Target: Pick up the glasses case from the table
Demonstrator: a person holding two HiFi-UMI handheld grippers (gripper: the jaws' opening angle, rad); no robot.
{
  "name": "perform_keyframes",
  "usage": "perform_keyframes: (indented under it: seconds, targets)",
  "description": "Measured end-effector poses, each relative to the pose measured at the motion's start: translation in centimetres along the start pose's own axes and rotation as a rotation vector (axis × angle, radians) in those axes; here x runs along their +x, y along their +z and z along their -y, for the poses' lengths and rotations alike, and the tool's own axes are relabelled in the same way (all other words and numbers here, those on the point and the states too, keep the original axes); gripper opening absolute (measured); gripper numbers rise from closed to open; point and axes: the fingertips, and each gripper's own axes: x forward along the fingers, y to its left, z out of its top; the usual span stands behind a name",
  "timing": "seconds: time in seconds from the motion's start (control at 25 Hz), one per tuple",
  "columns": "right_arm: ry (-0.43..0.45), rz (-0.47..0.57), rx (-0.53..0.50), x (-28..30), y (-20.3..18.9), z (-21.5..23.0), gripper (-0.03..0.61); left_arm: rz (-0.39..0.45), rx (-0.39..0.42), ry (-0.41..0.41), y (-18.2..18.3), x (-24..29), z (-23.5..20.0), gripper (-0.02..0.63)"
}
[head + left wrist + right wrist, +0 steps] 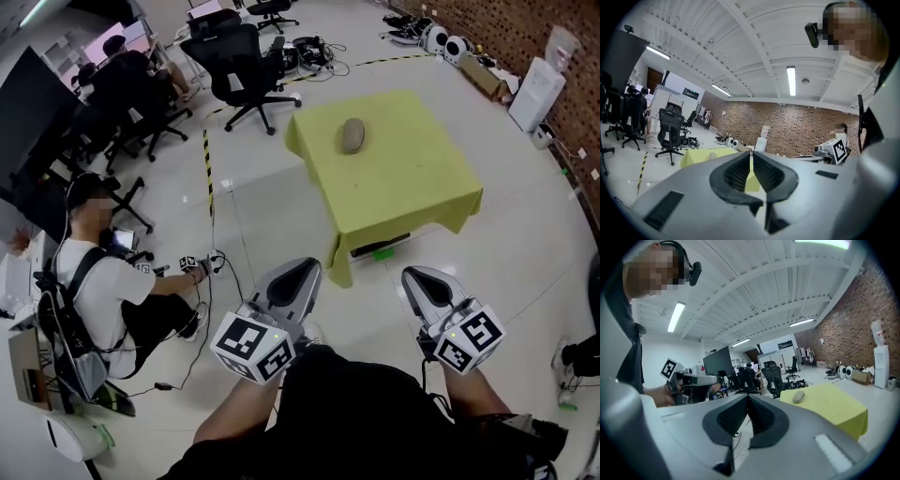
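The grey-brown oval glasses case (352, 135) lies on the far half of a square table covered with a yellow-green cloth (412, 187). It lies alone there, away from every edge. In the right gripper view the same case (798, 396) shows as a small pebble shape on the cloth.

The 2 grippers are well apart from it, held low in front of the person. The left gripper (309, 264) has its jaws pressed together with nothing between them, and the right gripper (413, 275) is the same: closed and empty.

In my judgement the reach is not yet begun, so the risks are ahead. If the jaws do not open before they arrive, they will only push the case across the cloth. The case looks rounded and smooth, so a grip off its middle may squeeze it out sideways. The loose cloth can also be caught by a jaw tip and wrinkle under the case.

Around the table there is a pale tiled floor (262, 216) with cables, black office chairs (239, 66), a brick wall (525, 28), and a person sitting on the floor (103, 291) at the left.
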Motion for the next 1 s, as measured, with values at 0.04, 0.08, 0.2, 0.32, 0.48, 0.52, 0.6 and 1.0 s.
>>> perform_keyframes:
  seconds: [0.04,0.08,0.2,0.32,0.48,0.52,0.6,1.0]
  targets:
    - [-0.003,-0.001,-0.002,0.9,0.2,0.1,0.002,0.001,0.0,-0.005,0.3,0.3,-0.8,0.026]
    - [-0.005,-0.001,-0.003,1.7,0.4,0.1,0.002,0.002,-0.001,-0.009,0.6,0.5,-1.7,0.026]
    - [-0.014,-0.006,-0.004,4.2,0.9,0.1,0.002,0.0,-0.007,-0.023,1.2,1.1,-4.2,0.026]
    - [-0.03,-0.013,-0.004,6.6,1.1,0.5,0.002,-0.003,-0.014,-0.038,1.6,2.0,-6.5,0.026]
    - [-0.056,-0.018,-0.002,9.6,1.4,1.1,0.002,-0.008,-0.021,-0.055,2.1,3.1,-10.1,0.026]
    - [-0.062,-0.021,0.0,10.4,1.3,1.2,0.002,-0.01,-0.022,-0.06,2.1,3.4,-10.9,0.026]
    - [-0.075,-0.025,0.005,11.7,1.2,1.5,0.002,-0.013,-0.023,-0.071,2.2,4.1,-12.4,0.026]
    - [-0.14,-0.037,0.042,17.7,1.1,3.2,0.002,-0.049,-0.04,-0.143,2.6,7.4,-18.1,0.026]
